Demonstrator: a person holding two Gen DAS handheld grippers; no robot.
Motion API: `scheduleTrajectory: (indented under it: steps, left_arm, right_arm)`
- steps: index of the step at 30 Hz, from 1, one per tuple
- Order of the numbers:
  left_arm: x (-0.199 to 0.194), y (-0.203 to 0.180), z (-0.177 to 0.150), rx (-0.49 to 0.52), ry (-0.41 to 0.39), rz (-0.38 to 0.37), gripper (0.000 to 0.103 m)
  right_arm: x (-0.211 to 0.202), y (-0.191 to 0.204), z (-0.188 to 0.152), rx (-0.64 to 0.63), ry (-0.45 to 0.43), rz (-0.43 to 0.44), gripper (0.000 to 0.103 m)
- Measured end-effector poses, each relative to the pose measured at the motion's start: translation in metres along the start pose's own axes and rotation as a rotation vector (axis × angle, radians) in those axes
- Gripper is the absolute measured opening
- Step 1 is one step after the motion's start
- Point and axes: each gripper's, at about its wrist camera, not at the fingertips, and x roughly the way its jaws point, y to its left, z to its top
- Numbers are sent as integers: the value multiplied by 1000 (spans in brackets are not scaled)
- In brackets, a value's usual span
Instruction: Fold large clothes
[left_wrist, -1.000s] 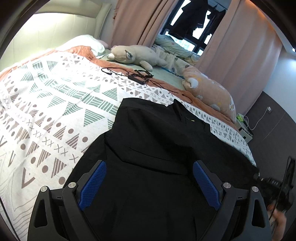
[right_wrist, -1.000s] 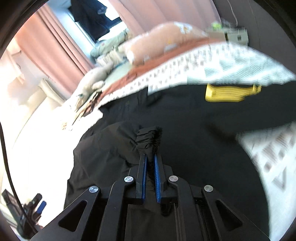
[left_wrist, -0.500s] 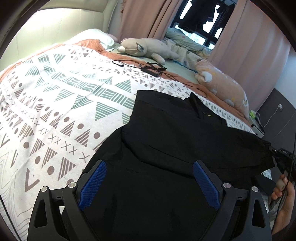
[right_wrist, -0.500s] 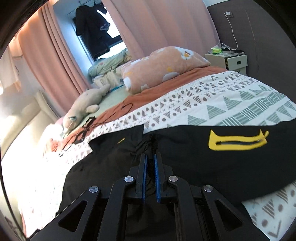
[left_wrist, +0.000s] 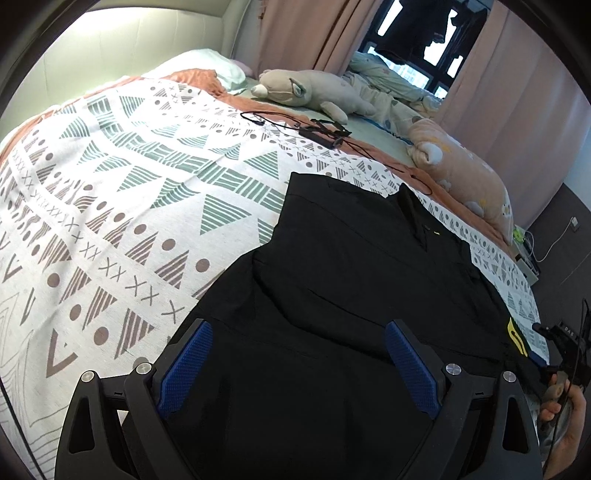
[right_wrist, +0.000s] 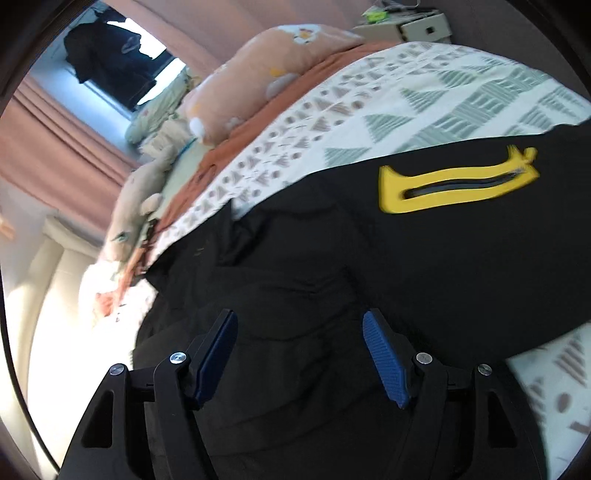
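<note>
Black jacket (left_wrist: 351, 280) lies spread on the bed (left_wrist: 110, 192), yellow pocket trim (right_wrist: 454, 181) twd right edge. Left tongs (left_wrist: 299, 363) & right tongs (right_wrist: 299, 354) both apart, nothing gripped (hovering over fabric). Between folds, prob; next: grip an edge, fold across.

A home bedroom: a bed (left_wrist: 110, 177) under a white geometric-patterned bedspread, plush animal pillows (left_wrist: 314, 92) along its far side, pink curtains (left_wrist: 314, 33) framing a window (left_wrist: 410, 48), and a cluttered nightstand (right_wrist: 410, 26) at the far right.
</note>
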Motion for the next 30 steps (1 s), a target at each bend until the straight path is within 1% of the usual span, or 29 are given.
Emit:
scheduleTrajectory:
  steps: [1, 3, 6, 8, 10, 11, 12, 13, 15, 17, 20, 26, 28, 29, 30]
  left_arm:
    - [-1, -2, -1, 7, -3, 3, 95]
    - [-3, -6, -1, 18, -9, 1, 95]
    - [-4, -9, -1, 20, -8, -9, 95]
    - [-5, -9, -1, 12, -1, -25, 95]
    - [-5, -9, -2, 5, 1, -34, 95]
    - [-6, -9, -2, 2, 0, -36, 95]
    - [-6, -8, -2, -1, 0, -37, 95]
    - [-7, -8, -2, -4, -1, -37, 95]
    - [-7, -6, -3, -7, -1, -36, 95]
    - [-7, -4, -4, -11, 4, -32, 95]
    - [-5, 1, -2, -27, 9, -27, 95]
    - [-6, 2, 2, -69, -9, -27, 95]
    - [-8, -2, 4, -56, -15, -8, 95]
    - [-8, -4, 4, -51, -12, -7, 95]
    - [-9, -5, 5, -57, -9, -16, 95]
  right_arm:
    - [1, -3, -1, -3, 14, -6, 71]
    - [2, -13, -8, 13, 49, 12, 70]
    - [3, -19, -24, -12, 83, -6, 65]
    - [10, -22, -36, -25, 120, -14, 65]
    - [23, -25, -42, -16, 157, 12, 61]
    - [29, -25, -43, -13, 171, 25, 54]
    - [36, -26, -45, -11, 178, 38, 43]
    - [41, -27, -45, -10, 174, 37, 38]
    - [47, -30, -42, -1, 149, 25, 18]
    - [50, -32, -38, 17, 143, 43, 17]
    - [56, -28, -31, 4, 125, 45, 13]
    - [65, -21, -17, -15, 105, 67, 13]
    - [65, -21, -18, -5, 97, 82, 14]
    - [62, -24, -19, 11, 98, 92, 18]
    - [56, -27, -21, 33, 93, 92, 23]
